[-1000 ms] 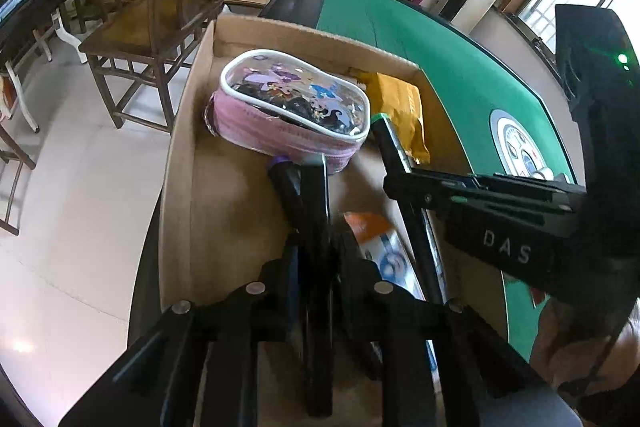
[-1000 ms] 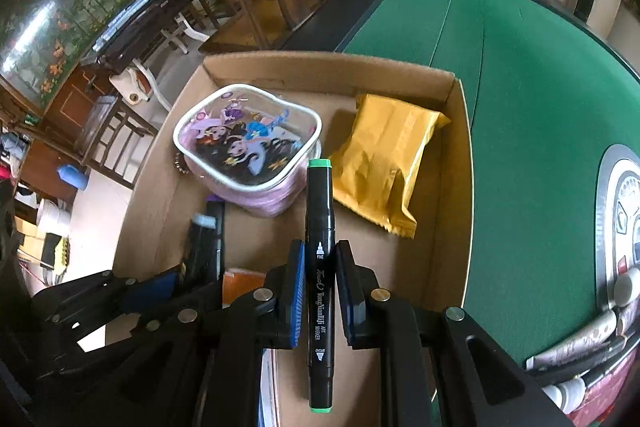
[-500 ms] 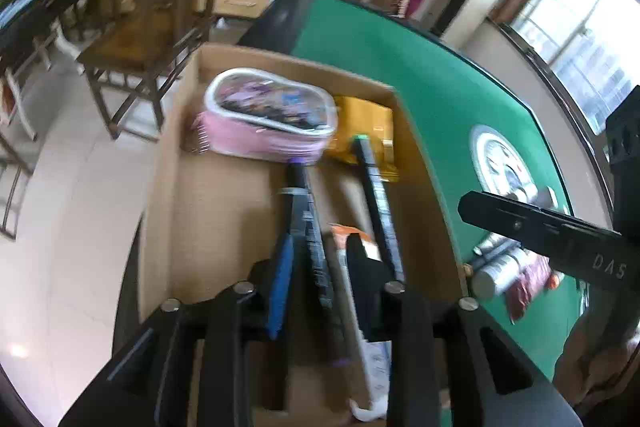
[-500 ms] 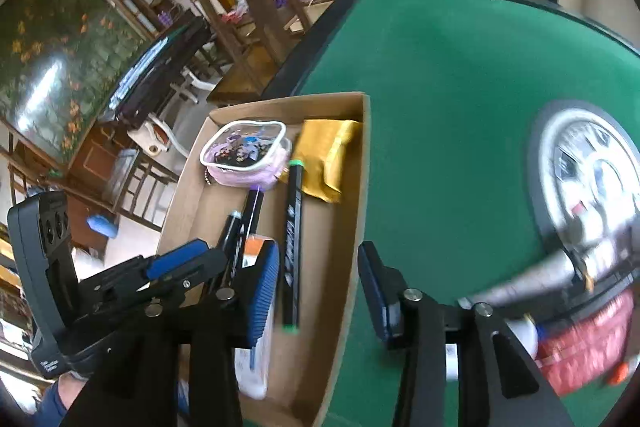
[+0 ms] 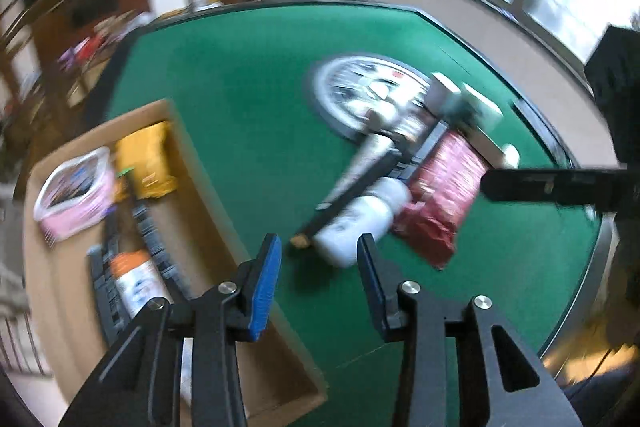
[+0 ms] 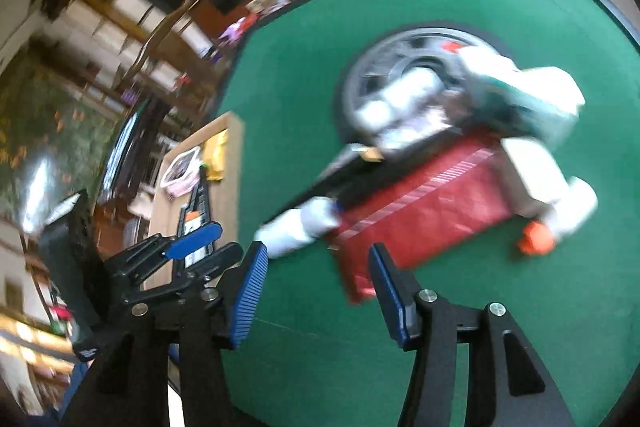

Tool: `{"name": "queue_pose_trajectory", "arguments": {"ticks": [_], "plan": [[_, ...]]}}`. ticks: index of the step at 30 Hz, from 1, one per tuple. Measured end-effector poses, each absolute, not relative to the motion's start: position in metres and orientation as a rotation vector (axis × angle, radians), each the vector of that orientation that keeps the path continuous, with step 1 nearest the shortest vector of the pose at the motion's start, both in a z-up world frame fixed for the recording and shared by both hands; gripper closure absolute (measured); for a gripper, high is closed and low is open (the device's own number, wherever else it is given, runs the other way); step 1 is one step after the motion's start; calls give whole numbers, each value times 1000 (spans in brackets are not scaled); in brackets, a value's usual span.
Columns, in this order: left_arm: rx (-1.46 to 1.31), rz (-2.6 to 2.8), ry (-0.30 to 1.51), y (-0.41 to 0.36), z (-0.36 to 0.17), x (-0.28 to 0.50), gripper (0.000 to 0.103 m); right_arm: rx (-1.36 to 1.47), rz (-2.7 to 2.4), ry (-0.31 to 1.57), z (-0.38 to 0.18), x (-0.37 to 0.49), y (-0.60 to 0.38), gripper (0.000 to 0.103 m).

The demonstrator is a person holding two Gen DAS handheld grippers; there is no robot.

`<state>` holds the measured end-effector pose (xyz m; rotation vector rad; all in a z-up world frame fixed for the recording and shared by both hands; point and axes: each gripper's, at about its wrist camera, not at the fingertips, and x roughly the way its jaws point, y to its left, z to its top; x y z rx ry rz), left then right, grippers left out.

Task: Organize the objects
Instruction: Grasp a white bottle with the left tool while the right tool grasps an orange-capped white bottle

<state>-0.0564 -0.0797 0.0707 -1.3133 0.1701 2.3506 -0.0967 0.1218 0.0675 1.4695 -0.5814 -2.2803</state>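
Both tongs wide, gripping nothing. White bottle (image 5: 362, 217) on green counter (image 5: 248, 131) at 12 o'clock of left tongs (image 5: 318, 253); red packet (image 6: 416, 203) at 12 of right tongs (image 6: 318, 267). Cardboard box (image 5: 192, 163) at 10 o'clock, markers inside, blurred.

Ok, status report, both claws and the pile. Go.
Left claw open, empty, above white bottle. Right claw open, empty, facing red packet. Cardboard box holds markers and pouch. Frames blurred; nothing blocking the pile.

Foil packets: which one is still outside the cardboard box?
The red foil packet lies on the green table; the yellow foil packet is inside the cardboard box.
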Motion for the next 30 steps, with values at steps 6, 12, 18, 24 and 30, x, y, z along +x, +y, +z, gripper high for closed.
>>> {"name": "queue_pose_trajectory", "arguments": {"ticks": [6,12,18,24,30], "plan": [[-1341,2229,476,-29,46,-63,63,1488,-2349,-636,68,-72,187,39],[-1384,2151,577,-10,27,-69,63,1564,-2404,-753,48,-58,248,39],[-1485,2150,452,15,15,-48,70,1617,-2429,-802,34,-68,274,39],[-1559,2240,342,19,16,-33,70,1682,-2419,-801,23,-98,267,40],[-1576,2249,347,20,15,-31,70,1764,-2494,-589,10,-133,250,72]]}}
